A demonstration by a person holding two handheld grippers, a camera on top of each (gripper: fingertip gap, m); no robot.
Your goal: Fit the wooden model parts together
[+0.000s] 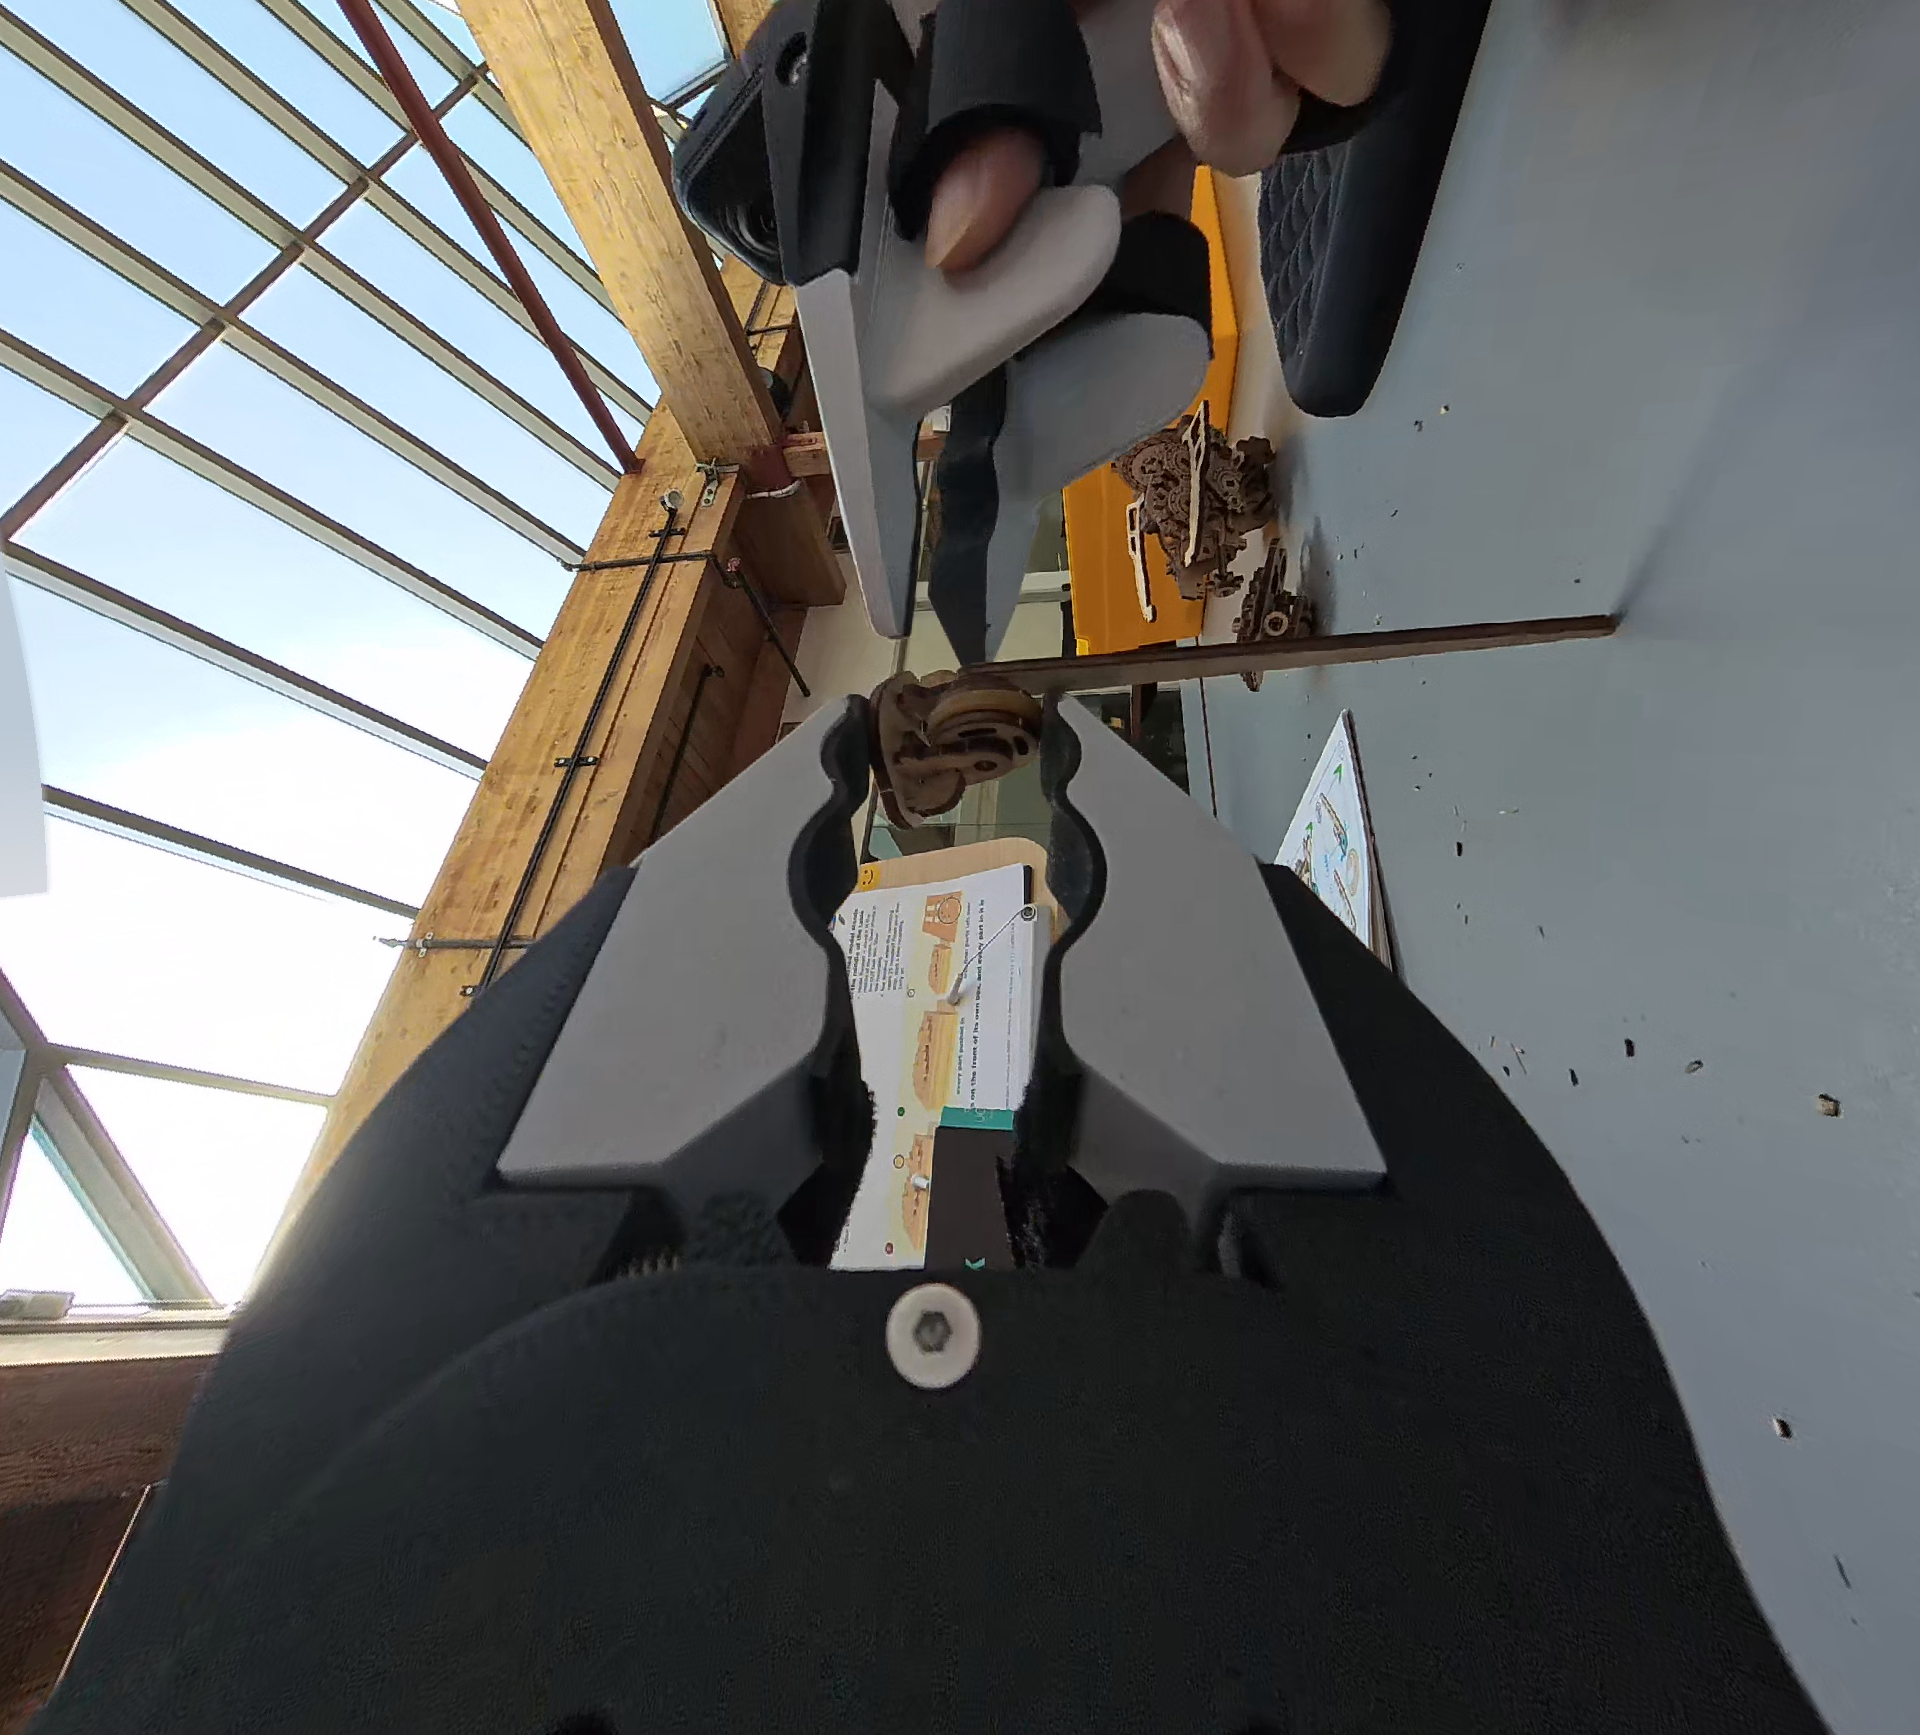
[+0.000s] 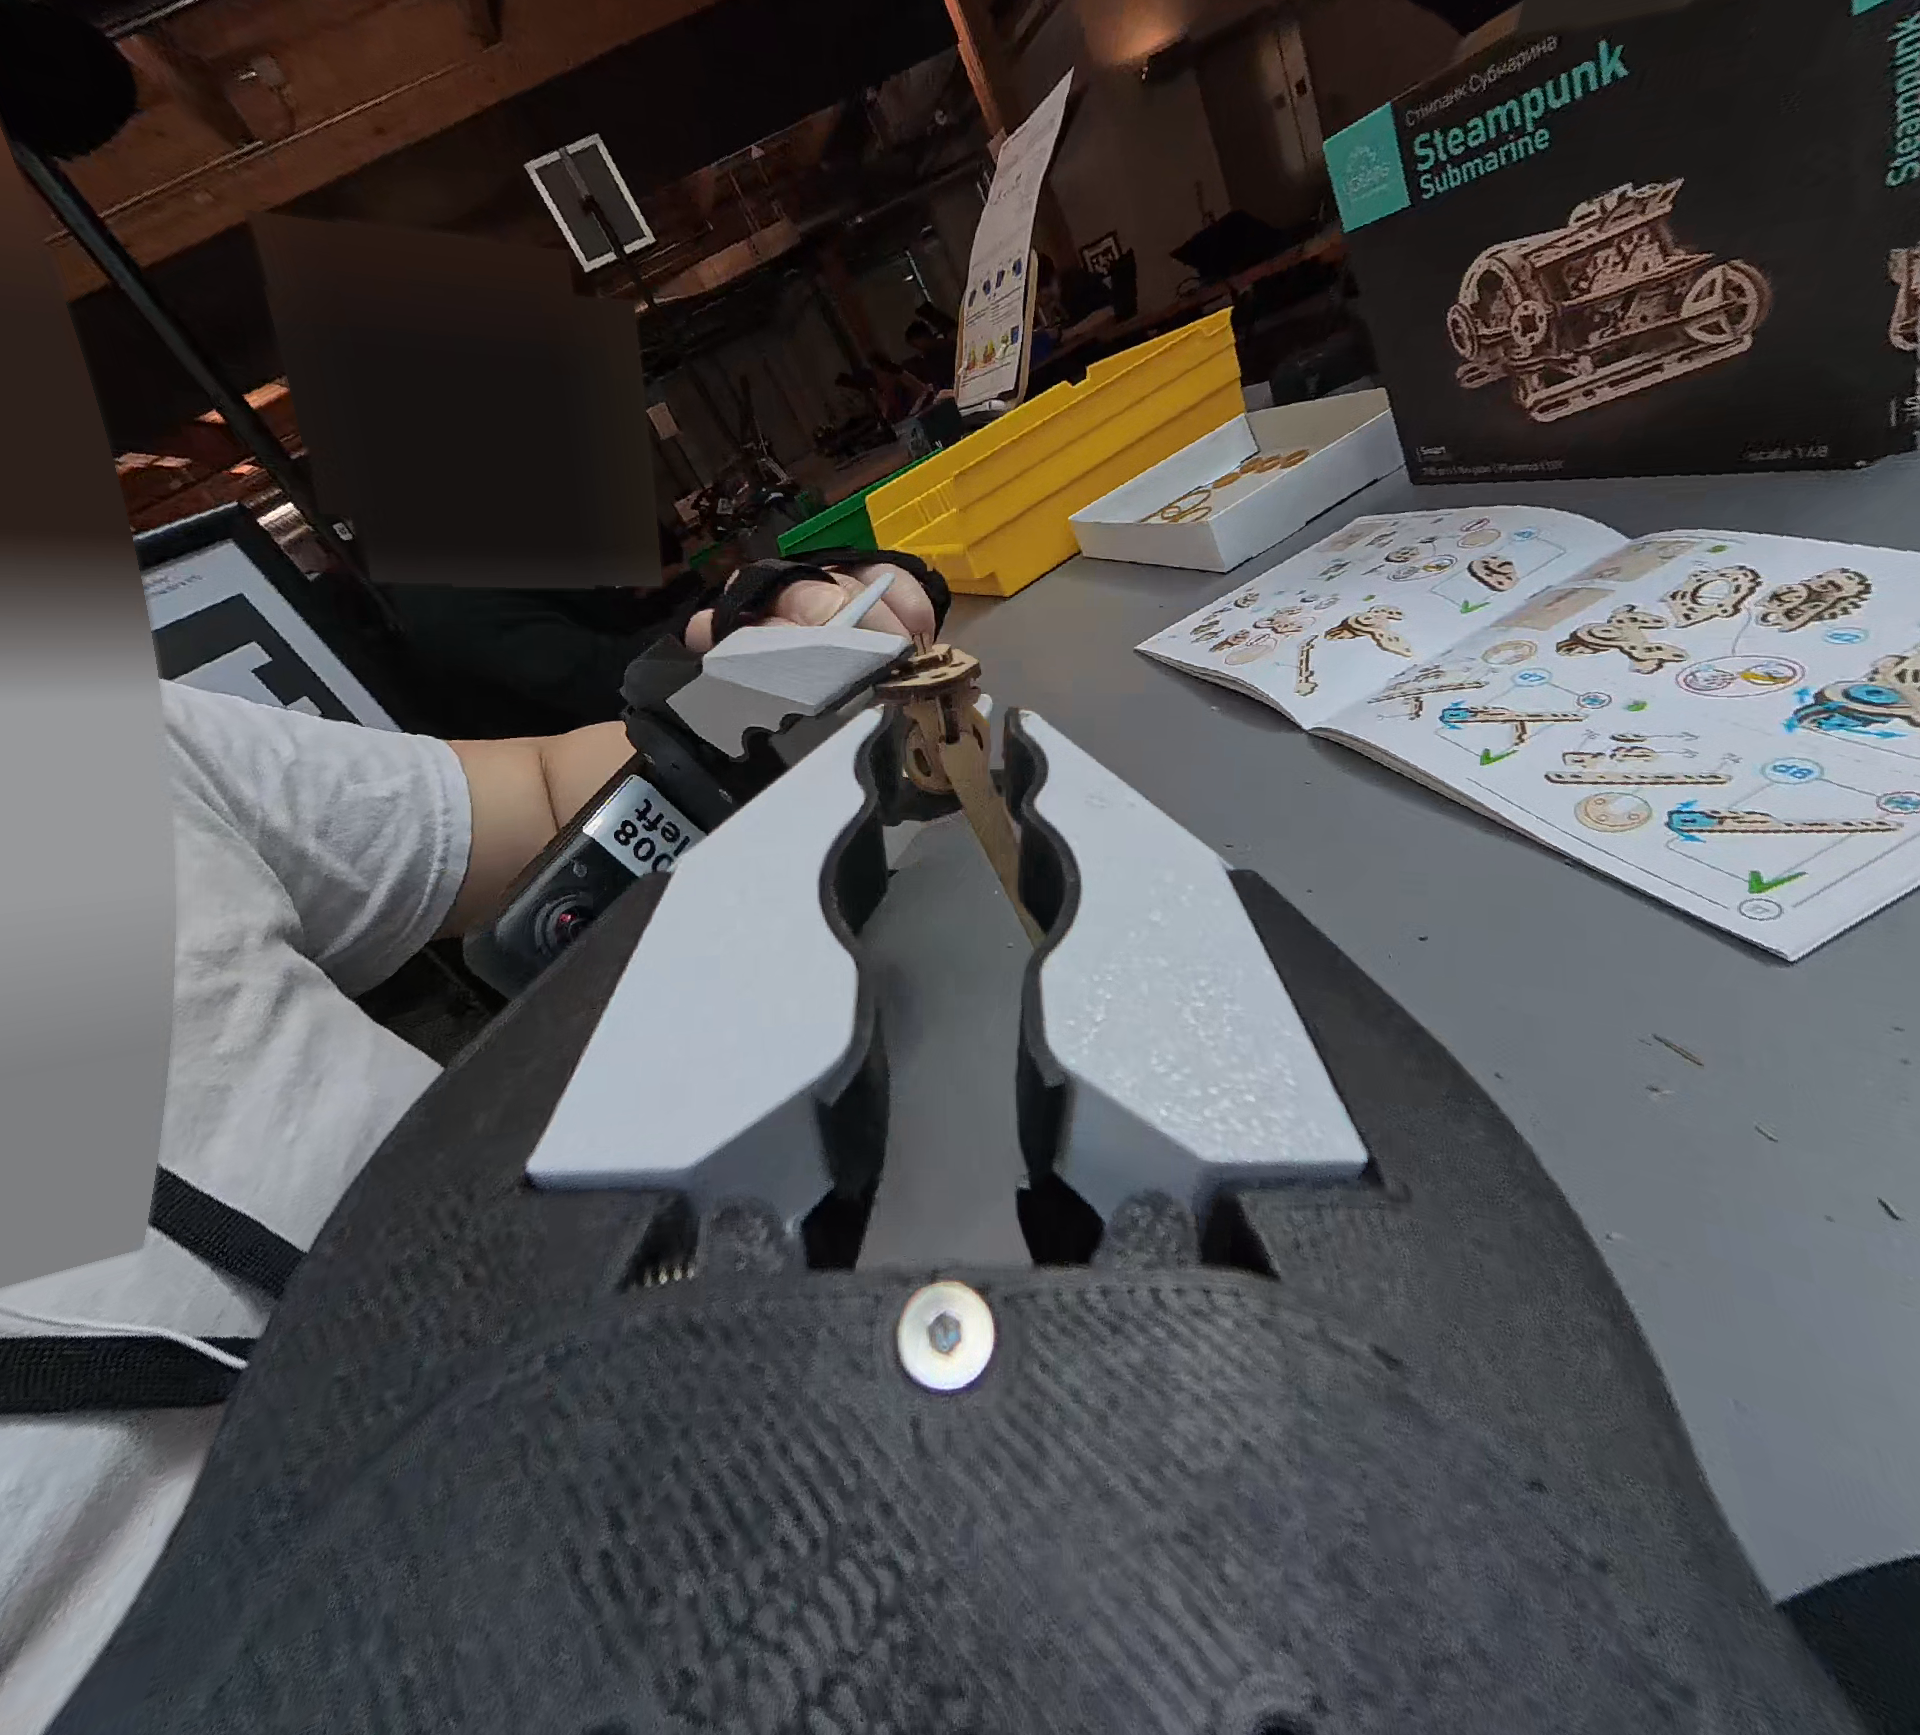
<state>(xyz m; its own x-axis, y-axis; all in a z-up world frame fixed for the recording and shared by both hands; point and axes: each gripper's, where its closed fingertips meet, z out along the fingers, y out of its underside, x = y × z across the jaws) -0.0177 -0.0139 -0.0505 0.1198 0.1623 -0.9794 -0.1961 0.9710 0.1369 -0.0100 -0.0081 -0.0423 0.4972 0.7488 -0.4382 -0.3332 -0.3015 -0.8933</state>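
My left gripper (image 1: 951, 724) is shut on a small round wooden assembly (image 1: 951, 740) and holds it in the air above the grey table (image 1: 1662, 854). A long thin wooden strip (image 1: 1299, 646) runs from that assembly toward the table. My right gripper (image 2: 943, 719) meets it tip to tip. Its jaws stand narrowly apart and are closed on the strip (image 2: 987, 833) next to a small wooden disc. In the right wrist view the left gripper (image 2: 894, 662) comes in from the left with the assembly (image 2: 935, 669) at its tips. In the left wrist view the right gripper (image 1: 935, 641) comes down from above.
An open instruction booklet (image 2: 1558, 698) lies to the right, with the dark kit box (image 2: 1621, 262) behind it. A yellow bin (image 2: 1039, 459) and a white tray (image 2: 1143, 532) with parts stand at the back. Built wooden pieces (image 1: 1195, 501) sit on the table. A person's sleeve (image 2: 312, 833) is on the left.
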